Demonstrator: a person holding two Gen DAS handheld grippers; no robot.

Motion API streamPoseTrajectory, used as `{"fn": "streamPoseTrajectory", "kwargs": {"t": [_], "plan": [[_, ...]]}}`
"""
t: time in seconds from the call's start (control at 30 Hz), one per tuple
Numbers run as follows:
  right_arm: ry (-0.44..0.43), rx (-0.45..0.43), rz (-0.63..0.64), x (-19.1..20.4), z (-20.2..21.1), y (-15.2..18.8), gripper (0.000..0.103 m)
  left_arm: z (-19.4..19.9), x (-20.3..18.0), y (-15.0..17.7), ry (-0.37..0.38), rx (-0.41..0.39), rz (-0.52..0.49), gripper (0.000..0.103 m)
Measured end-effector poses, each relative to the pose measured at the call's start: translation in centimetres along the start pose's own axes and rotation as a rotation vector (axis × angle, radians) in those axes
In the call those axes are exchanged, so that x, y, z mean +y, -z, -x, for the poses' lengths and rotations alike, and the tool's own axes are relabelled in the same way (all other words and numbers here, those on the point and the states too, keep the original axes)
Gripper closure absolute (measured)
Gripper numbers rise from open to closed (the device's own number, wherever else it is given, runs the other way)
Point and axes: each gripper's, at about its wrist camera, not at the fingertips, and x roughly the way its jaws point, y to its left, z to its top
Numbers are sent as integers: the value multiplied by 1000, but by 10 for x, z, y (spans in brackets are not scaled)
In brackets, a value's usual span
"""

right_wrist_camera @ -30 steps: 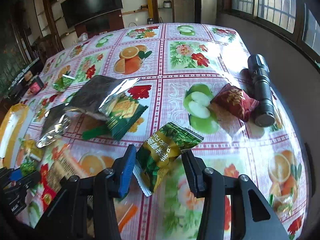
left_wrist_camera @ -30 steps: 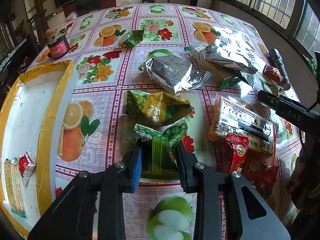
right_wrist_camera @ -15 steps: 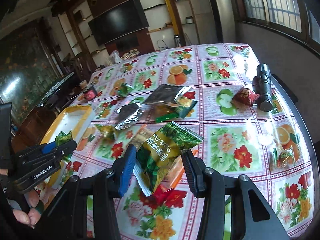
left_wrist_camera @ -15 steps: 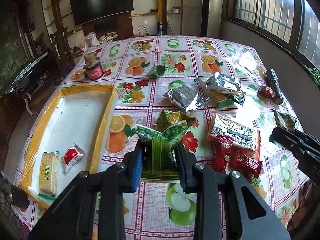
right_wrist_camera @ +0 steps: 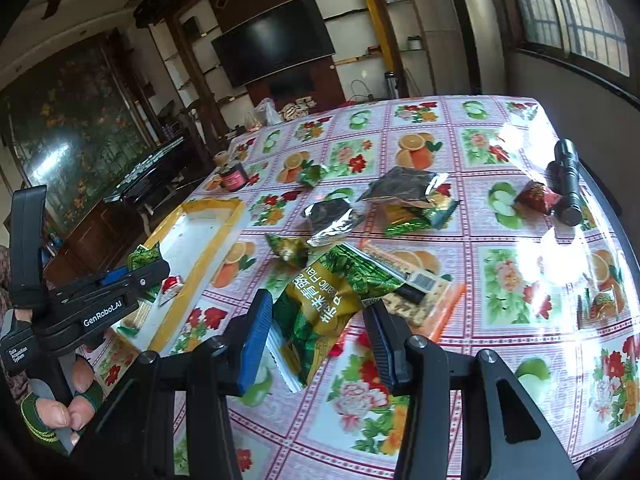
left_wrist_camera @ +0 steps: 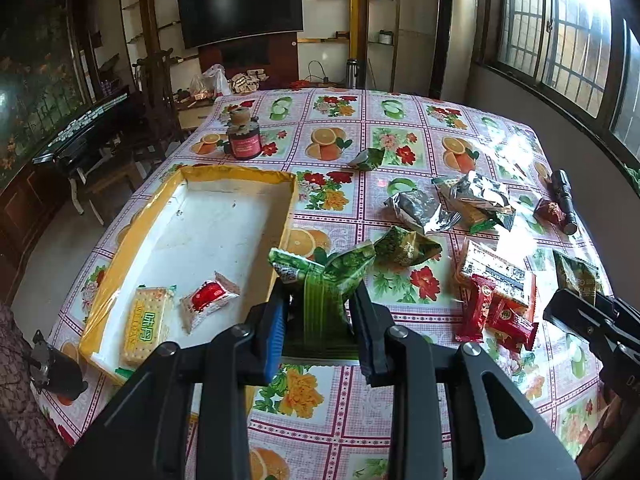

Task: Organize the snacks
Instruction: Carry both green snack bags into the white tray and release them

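Carrying two snack packets at once, the person has a green striped packet (left_wrist_camera: 320, 300) pinched near-closed between the jaws of the left gripper (left_wrist_camera: 320, 332), its crumpled top sticking up above the pads, and a green-and-yellow packet (right_wrist_camera: 320, 312) clamped at a moderate width by the right gripper (right_wrist_camera: 320, 340), hanging tilted with its serrated lower edge free. Both packets are lifted clear of the tabletop (left_wrist_camera: 400, 420). Just left of the striped packet lies the yellow-rimmed tray (left_wrist_camera: 188, 172), already holding a cracker pack (left_wrist_camera: 146, 330) and a small red-and-white sweet (left_wrist_camera: 208, 300); in the right wrist view the left gripper hangs at the tray's near edge. To do this step well, I would bring each packet fully over the tray's white floor, past the raised rim, before letting go, and lower it close so the light wrapper does not flutter out or land on the wall. Releasing one side at a time, into the bare far end, should avoid the grippers crowding each other. Foil bags (left_wrist_camera: 424, 210), red sachets (left_wrist_camera: 496, 312) and a black torch (left_wrist_camera: 564, 200) wait farther right.
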Motion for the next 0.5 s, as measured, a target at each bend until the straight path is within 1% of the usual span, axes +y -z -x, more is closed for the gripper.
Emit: {"fn": "streamPoseTrajectory", "kwargs": {"t": [0.23, 0.5], "plan": [[-39, 5, 39, 26, -2, 3, 57, 11, 23, 5, -20, -13, 35, 71], [-86, 14, 53, 44, -6, 9, 57, 22, 40, 14, -28, -20, 57, 71]]}}
